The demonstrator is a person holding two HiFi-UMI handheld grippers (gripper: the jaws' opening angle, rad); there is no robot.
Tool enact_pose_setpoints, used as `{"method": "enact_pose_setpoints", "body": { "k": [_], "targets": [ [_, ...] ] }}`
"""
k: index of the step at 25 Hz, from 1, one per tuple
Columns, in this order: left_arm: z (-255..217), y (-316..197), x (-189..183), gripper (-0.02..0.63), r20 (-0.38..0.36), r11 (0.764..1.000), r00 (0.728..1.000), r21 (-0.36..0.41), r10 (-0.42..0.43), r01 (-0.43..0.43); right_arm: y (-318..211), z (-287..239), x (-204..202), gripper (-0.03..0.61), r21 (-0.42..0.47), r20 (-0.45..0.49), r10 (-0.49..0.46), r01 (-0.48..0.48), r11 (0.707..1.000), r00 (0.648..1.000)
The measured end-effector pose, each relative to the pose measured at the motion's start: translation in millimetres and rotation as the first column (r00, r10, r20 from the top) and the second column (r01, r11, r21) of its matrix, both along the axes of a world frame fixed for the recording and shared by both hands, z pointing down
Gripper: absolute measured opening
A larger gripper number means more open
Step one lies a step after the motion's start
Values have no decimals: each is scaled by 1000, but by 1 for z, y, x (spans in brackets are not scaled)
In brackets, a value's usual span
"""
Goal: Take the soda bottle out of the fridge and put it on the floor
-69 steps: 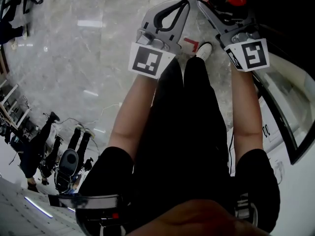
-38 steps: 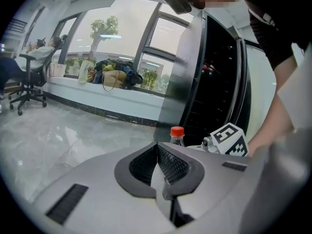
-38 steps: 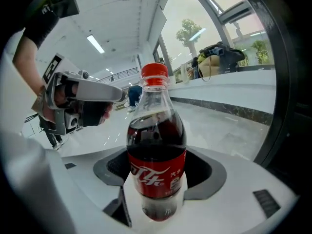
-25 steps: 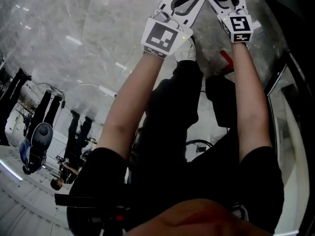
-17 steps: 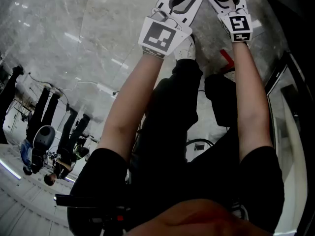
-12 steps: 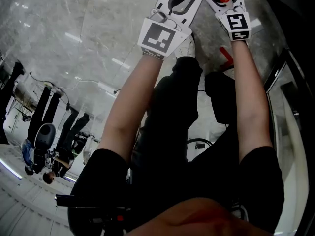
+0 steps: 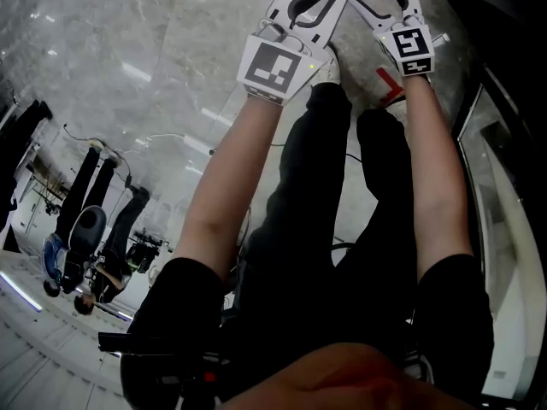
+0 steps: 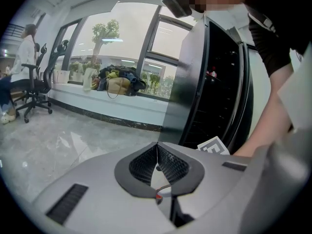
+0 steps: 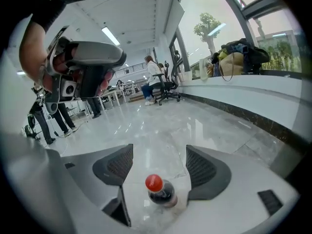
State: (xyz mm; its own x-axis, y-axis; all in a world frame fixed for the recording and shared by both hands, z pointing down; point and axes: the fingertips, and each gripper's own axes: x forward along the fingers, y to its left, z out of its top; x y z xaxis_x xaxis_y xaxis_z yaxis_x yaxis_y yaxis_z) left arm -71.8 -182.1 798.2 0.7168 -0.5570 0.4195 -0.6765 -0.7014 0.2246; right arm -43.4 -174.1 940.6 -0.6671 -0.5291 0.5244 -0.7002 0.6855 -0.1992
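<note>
Left: my left claw (image 8: 157, 147) is closed, jaw tips pressed together with nothing between them, held low over the grey marble floor (image 7: 171, 49).

Centre: the soda bottle (image 9: 158, 191) (dark drink, red cap) stands upright on the floor in front of my feet.

Right: my right claw (image 9: 158, 152) is spread wide. The bottle sits in the gap between its jaws, and neither pad touches it.

Far right: the fridge (image 8: 214, 96), tall and dark with its door open, is just beside my right arm.
</note>
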Motion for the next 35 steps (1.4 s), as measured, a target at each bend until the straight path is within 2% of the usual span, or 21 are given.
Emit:
{"method": "enact_pose_setpoints", "body": {
  "k": [4,10,13,17,20,29,35],
  "targets": [
    [-77,-1,-2,5,-22,998,1000,55,-12,13,-1,-93,10,318,39,28,22,-23,999,999],
    [-207,23,12,5,-42,995,999,95,32,-28,18,-277,32,302,119,137,36,-53,991,990],
    [-279,40,23,5,-88,994,995,108,35,-26,39,-376,42,226,179,220,3,-43,983,976],
    [-365,73,38,5,-113,994,991,90,77,-67,73,-496,55,66,183,376,-45,-27,983,925],
    [-430,95,48,5,-114,986,986,127,119,-104,97,-565,64,12,217,373,-78,-5,976,925],
    [-575,157,67,5,-135,961,969,215,208,-176,161,-712,75,11,286,306,-143,52,957,941],
    [-639,190,63,5,-149,944,958,262,247,-202,185,-785,67,11,304,341,-135,27,952,930]
  ]
}}
